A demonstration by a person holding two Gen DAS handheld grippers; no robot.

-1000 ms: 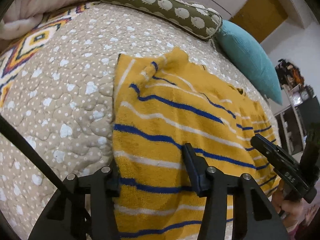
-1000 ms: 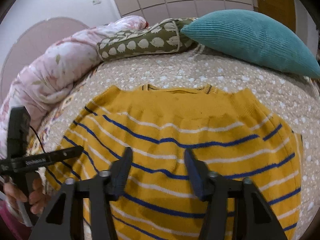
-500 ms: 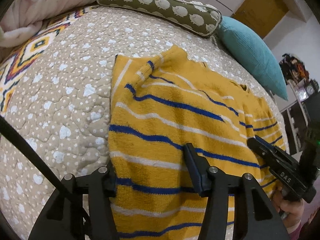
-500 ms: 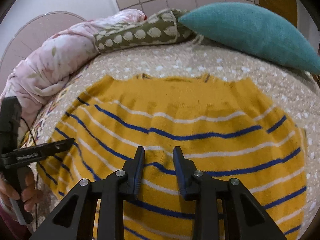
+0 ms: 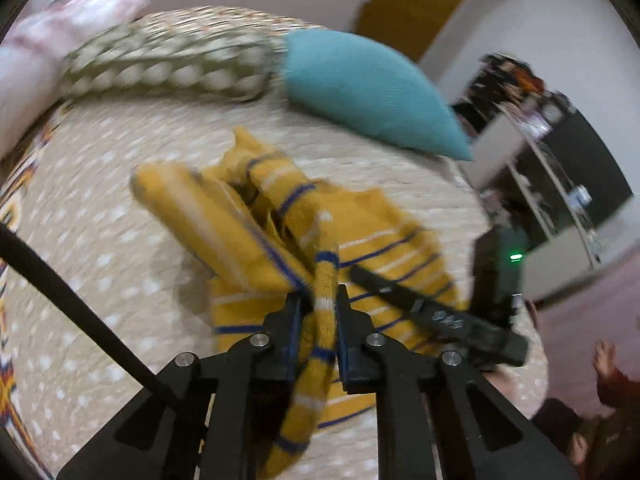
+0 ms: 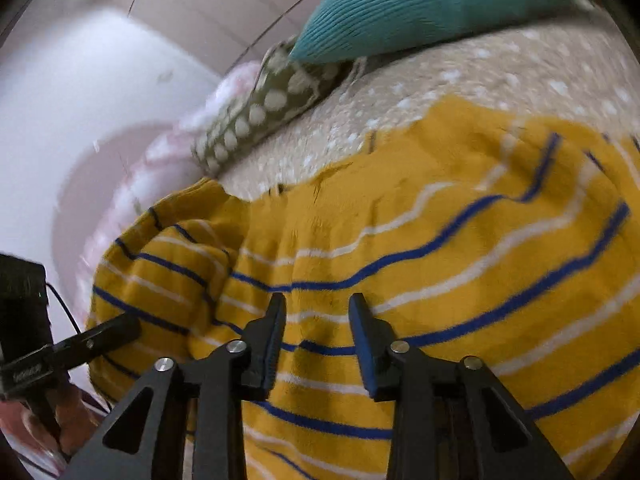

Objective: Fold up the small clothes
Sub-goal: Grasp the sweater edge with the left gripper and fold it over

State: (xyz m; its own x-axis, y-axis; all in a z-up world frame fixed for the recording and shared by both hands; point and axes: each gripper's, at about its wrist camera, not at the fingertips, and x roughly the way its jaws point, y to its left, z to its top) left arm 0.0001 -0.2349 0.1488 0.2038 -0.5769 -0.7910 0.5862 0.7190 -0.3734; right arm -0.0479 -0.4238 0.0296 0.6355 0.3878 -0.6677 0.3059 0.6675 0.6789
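A yellow sweater point(image 5: 248, 240) with blue and white stripes lies on the bed. Its left side is lifted and bunched into folds. My left gripper point(image 5: 318, 300) is closing, and its pads press on a rolled edge of the sweater that hangs down between them. In the right wrist view the sweater point(image 6: 440, 220) spreads flat on the right and humps up at the left. My right gripper point(image 6: 317, 304) hovers just over its striped middle with the jaws opening; nothing is pinched between them. A finger of my left gripper point(image 6: 104, 334) shows at the lower left.
The bed has a beige dotted bedspread point(image 5: 100, 248). At its head lie a teal cushion point(image 5: 360, 92), a green spotted bolster point(image 5: 168, 68) and a pink quilt point(image 5: 60, 28). Cluttered shelves point(image 5: 560, 160) stand beyond the bed's right side. A hand point(image 6: 60, 420) grips the left tool.
My left gripper shut on the sweater's left edge and rose, pulling that side up into a bunch. My right gripper's jaws widened, and it rolled and shifted over the sweater.
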